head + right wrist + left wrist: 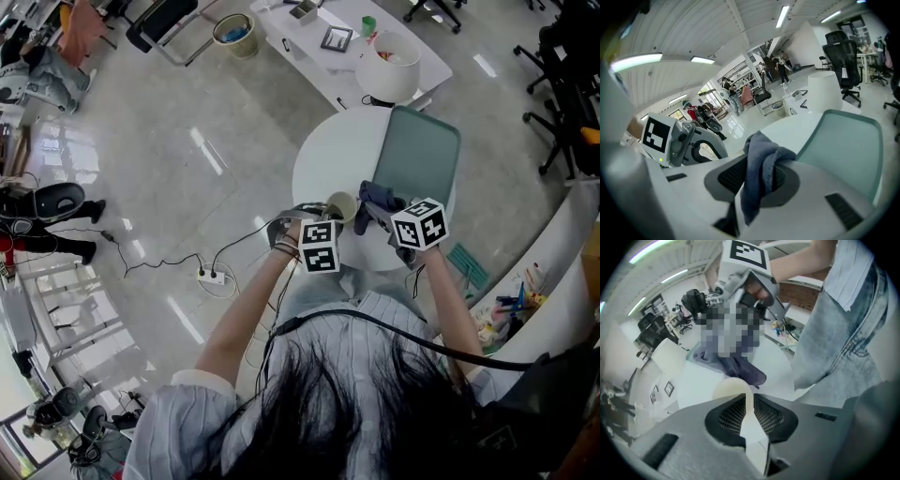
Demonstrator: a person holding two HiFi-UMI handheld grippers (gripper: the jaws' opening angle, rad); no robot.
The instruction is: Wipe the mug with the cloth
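A cream mug (pixel 341 205) is held above the round white table (pixel 323 159). My left gripper (pixel 328 217) is shut on the mug's wall; in the left gripper view the mug (pixel 734 388) rim stands edge-on between the jaws of the left gripper (pixel 749 414). Just to the mug's right, my right gripper (pixel 377 214) is shut on a dark blue-grey cloth (pixel 377 198). The right gripper view shows the cloth (pixel 761 171) bunched between the jaws of the right gripper (pixel 759 180) and hanging down. The cloth (pixel 740 369) hangs just beyond the mug in the left gripper view.
A teal tray (pixel 418 153) lies on the table's right half. A white lampshade-like drum (pixel 387 67) stands at the table's far side. A second white table (pixel 342 37) with small items is behind. A power strip (pixel 212 277) and cables lie on the floor at left.
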